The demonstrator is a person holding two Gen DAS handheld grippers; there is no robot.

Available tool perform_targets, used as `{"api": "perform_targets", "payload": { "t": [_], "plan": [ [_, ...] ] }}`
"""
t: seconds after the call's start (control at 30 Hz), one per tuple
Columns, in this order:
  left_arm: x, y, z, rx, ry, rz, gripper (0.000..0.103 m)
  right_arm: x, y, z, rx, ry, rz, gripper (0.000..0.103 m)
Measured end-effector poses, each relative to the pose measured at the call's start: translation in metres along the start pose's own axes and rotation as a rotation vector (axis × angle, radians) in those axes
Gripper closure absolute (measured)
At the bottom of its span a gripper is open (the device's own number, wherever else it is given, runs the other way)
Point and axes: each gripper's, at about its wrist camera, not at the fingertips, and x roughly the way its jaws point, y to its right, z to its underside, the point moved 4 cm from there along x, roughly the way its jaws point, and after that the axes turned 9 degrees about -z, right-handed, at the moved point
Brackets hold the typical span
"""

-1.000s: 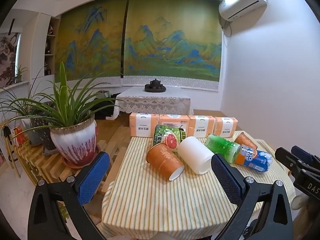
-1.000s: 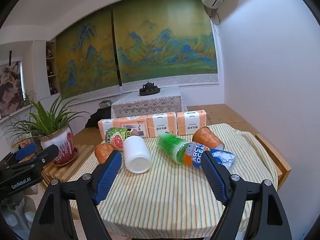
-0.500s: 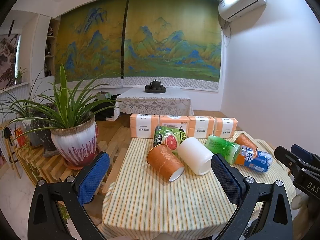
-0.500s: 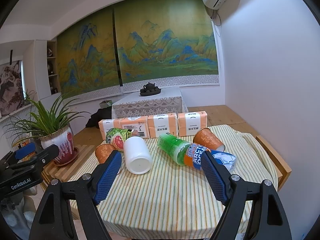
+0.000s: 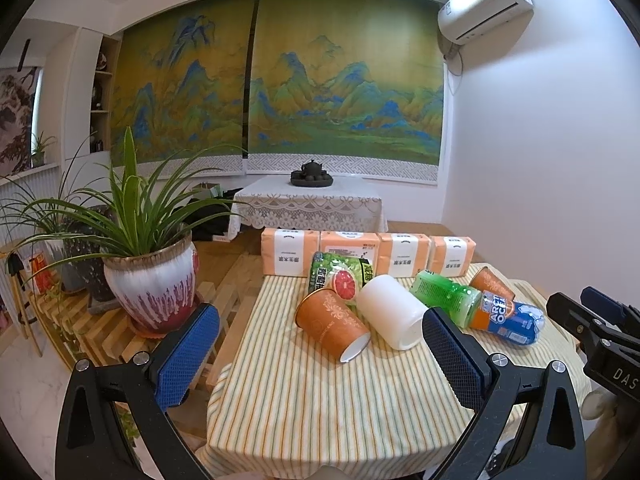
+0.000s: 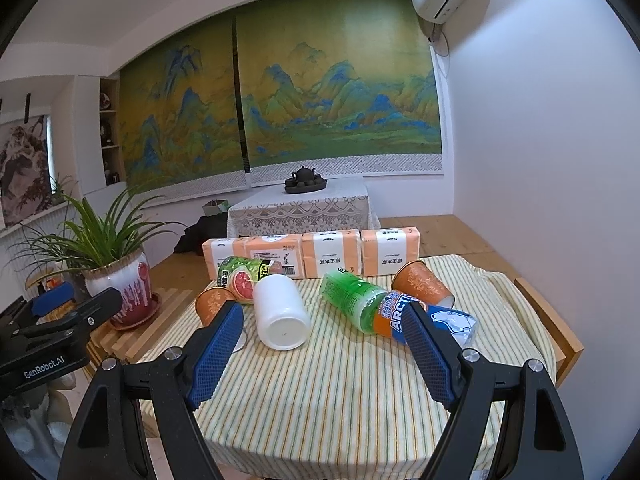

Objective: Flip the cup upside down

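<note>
Lying on their sides on the yellow-and-white striped tablecloth [image 5: 320,400] are a bunch of things, including two orange patterned paper cups. One orange cup [image 5: 331,323] is at the left of the cluster, white rim facing the camera and toward the table's near edge, touching or almost touching a white cylindrical cup [image 5: 390,322] that's also tipped over. The second orange cup [image 6: 422,285] sits farther back on the right, just behind a green plastic bottle [image 6: 352,298] and an orange-and-blue Arctic Ocean soda can [image 6: 400,320]. A green grapefruit-print snack bag [image 5: 340,278] leans behind the left cup, and a row of orange tissue packs [image 5: 404,254] lines the far edge.

Both grippers hang in front of the table's near edge, not touching anything. The left gripper [image 5: 320,350] has its blue pads spread wide, nothing between them. Same deal for the right gripper [image 6: 322,354], wide apart and empty. A potted spider plant in a white-and-purple ceramic pot [image 5: 154,286] stands off to the left on a slatted wooden rack.
</note>
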Motion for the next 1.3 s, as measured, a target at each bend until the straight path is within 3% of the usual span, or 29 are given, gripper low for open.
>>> {"api": "perform_targets", "payload": {
  "t": [1.07, 1.3],
  "plan": [
    [0.019, 0.002, 0.005, 0.001, -0.027, 0.004, 0.000, 0.014, -0.005, -0.002, -0.012, -0.022, -0.017, 0.025],
    [0.034, -0.007, 0.009, -0.010, -0.061, -0.012, 0.000, 0.033, -0.009, -0.006, -0.045, -0.059, -0.063, 0.023]
  ]
}}
